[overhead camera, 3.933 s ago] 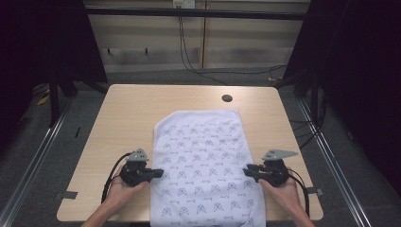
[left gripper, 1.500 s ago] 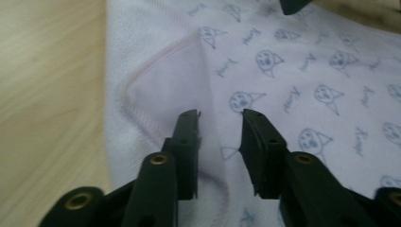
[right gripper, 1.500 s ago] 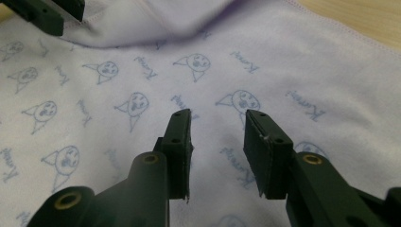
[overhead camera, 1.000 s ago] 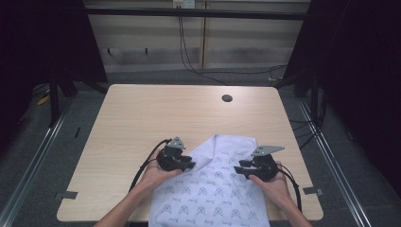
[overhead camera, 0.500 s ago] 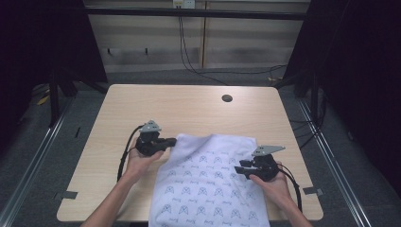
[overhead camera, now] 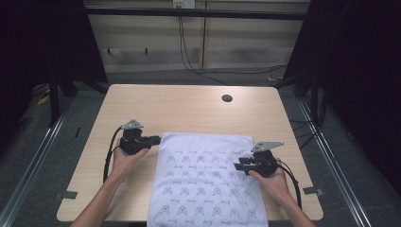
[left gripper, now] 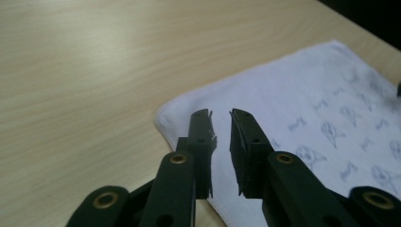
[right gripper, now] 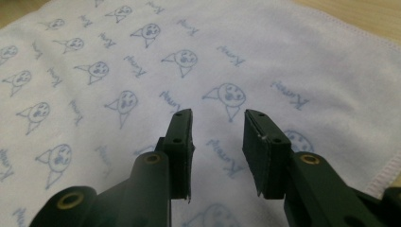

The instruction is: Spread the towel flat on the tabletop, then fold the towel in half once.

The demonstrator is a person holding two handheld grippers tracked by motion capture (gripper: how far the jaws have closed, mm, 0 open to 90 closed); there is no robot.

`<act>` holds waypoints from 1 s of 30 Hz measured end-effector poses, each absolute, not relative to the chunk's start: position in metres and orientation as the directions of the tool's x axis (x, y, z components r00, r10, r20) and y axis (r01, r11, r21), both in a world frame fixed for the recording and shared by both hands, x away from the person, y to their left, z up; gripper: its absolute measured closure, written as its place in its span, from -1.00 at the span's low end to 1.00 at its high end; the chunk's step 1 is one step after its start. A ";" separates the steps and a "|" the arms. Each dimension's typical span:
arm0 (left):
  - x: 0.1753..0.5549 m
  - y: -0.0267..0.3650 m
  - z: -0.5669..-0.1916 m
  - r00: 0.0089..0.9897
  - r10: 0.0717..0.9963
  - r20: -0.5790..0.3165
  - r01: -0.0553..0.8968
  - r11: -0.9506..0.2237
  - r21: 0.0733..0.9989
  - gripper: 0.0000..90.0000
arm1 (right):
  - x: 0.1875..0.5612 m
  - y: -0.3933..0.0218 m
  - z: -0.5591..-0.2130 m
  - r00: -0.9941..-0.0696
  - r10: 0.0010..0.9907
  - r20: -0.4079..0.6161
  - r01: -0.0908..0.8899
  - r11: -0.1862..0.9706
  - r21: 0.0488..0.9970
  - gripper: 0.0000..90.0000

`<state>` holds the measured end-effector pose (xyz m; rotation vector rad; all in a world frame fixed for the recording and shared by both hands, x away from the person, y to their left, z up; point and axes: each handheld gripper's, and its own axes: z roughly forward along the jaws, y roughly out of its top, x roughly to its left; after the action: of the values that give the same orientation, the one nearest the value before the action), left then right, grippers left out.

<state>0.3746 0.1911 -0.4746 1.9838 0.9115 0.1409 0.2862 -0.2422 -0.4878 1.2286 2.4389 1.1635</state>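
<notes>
We see a white printed towel (overhead camera: 208,179), folded and lying flat at the table's (overhead camera: 189,106) near edge, which we judge light, limp and best pinched at a hemmed corner; left gripper (overhead camera: 152,139) and right gripper (overhead camera: 239,163) jaws stand apart, holding nothing.

White towel (overhead camera: 208,179), blue printed motifs, flat on table, apparently folded, near edge overhanging front.

Wooden table (overhead camera: 189,109), dark grommet hole (overhead camera: 227,98)
</notes>
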 end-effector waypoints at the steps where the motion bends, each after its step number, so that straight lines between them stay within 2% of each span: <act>1: 0.372 0.187 -0.478 0.736 0.630 -0.249 0.541 -0.327 0.775 0.82 | 0.286 -0.242 -0.488 -0.645 0.743 0.180 0.608 0.355 0.711 0.41; 4: 0.367 0.172 -0.494 0.751 0.603 -0.269 0.550 -0.346 0.760 0.71 | 0.296 -0.243 -0.491 -0.634 0.753 0.179 0.615 0.350 0.706 0.40; 7: 0.365 0.157 -0.502 0.766 0.619 -0.176 0.530 -0.452 0.718 0.67 | 0.304 -0.244 -0.493 -0.617 0.768 0.173 0.622 0.340 0.705 0.40; 12: 0.364 0.163 -0.503 0.770 0.613 -0.177 0.529 -0.459 0.714 0.76 | 0.314 -0.251 -0.493 -0.598 0.784 0.165 0.622 0.324 0.713 0.37; 14: 0.361 0.166 -0.502 0.775 0.617 -0.136 0.512 -0.487 0.707 0.89 | 0.320 -0.257 -0.494 -0.588 0.788 0.181 0.627 0.303 0.718 0.37; 21: 0.358 0.172 -0.505 0.762 0.624 -0.171 0.529 -0.448 0.721 0.95 | 0.320 -0.253 -0.501 -0.600 0.793 0.108 0.618 0.375 0.691 0.38; 30: 0.333 0.181 -0.505 0.792 0.580 -0.192 0.515 -0.465 0.720 0.95 | 0.293 -0.254 -0.499 -0.616 0.773 0.153 0.634 0.371 0.679 0.37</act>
<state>0.3327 0.1815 -0.5046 2.1572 0.8076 0.1002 0.2934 -0.2539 -0.4994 1.2679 2.4368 1.0754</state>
